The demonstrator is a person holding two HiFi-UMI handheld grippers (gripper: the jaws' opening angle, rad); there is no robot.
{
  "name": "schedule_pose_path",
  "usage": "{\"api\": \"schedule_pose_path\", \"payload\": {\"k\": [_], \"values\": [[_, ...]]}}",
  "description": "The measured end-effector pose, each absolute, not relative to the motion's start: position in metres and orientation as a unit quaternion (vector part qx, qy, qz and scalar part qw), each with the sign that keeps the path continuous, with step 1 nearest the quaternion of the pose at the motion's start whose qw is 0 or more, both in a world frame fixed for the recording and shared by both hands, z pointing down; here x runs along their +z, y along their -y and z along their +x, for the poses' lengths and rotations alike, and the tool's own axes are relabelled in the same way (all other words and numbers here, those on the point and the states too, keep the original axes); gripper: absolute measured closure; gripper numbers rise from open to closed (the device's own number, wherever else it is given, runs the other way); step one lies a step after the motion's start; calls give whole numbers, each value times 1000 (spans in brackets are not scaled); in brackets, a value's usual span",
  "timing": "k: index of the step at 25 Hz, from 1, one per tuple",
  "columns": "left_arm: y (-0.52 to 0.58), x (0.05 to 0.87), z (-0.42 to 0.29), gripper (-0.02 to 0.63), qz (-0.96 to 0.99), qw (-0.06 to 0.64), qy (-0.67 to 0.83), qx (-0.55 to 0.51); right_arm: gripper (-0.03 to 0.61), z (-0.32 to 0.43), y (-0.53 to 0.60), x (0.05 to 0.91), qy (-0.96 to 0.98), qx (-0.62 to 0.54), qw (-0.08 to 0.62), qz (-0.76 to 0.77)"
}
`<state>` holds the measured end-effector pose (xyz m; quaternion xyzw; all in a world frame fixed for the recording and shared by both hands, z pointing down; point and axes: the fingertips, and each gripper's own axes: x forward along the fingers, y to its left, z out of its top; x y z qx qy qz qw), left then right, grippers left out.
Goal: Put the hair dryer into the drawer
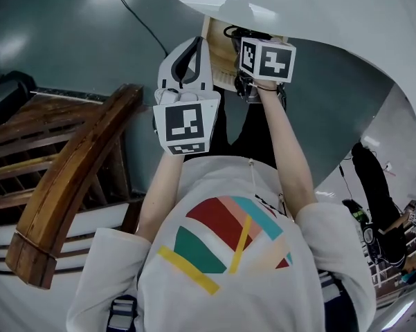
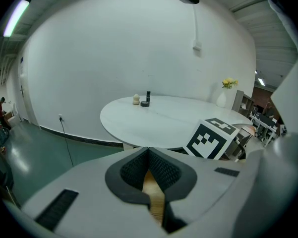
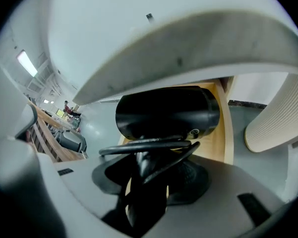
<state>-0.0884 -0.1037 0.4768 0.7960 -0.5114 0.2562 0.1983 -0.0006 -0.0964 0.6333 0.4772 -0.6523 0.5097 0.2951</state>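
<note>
The black hair dryer (image 3: 166,113) hangs in my right gripper (image 3: 153,170), which is shut on its handle; the black cable (image 3: 149,145) is looped around the handle just above the pads. The dryer's barrel sits over the open light-wood drawer (image 3: 224,133), under the white table's edge (image 3: 188,48). In the head view the drawer (image 1: 218,57) shows beneath the tabletop, with the right gripper's marker cube (image 1: 266,59) over it and a bit of the dryer (image 1: 243,33) beyond. My left gripper (image 1: 188,57) is beside the drawer's left side, its pads (image 2: 161,170) together at the tips with nothing between them.
A white tabletop (image 1: 297,5) overhangs the drawer. A brown wooden bench (image 1: 69,185) stands at the left. A white ribbed chair back (image 3: 277,118) is right of the drawer. A second round white table (image 2: 153,125) carries small items (image 2: 141,99) and a flower vase (image 2: 223,97).
</note>
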Motion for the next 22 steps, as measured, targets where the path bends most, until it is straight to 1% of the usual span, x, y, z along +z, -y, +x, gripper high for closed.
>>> {"api": "schedule_pose_path", "payload": {"k": [12, 22], "values": [[111, 476, -82, 597, 797, 193, 515, 248, 377, 5, 118, 630, 666, 478, 295, 491], [104, 504, -86, 597, 791, 212, 513, 259, 377, 5, 128, 643, 688, 423, 257, 531]]}}
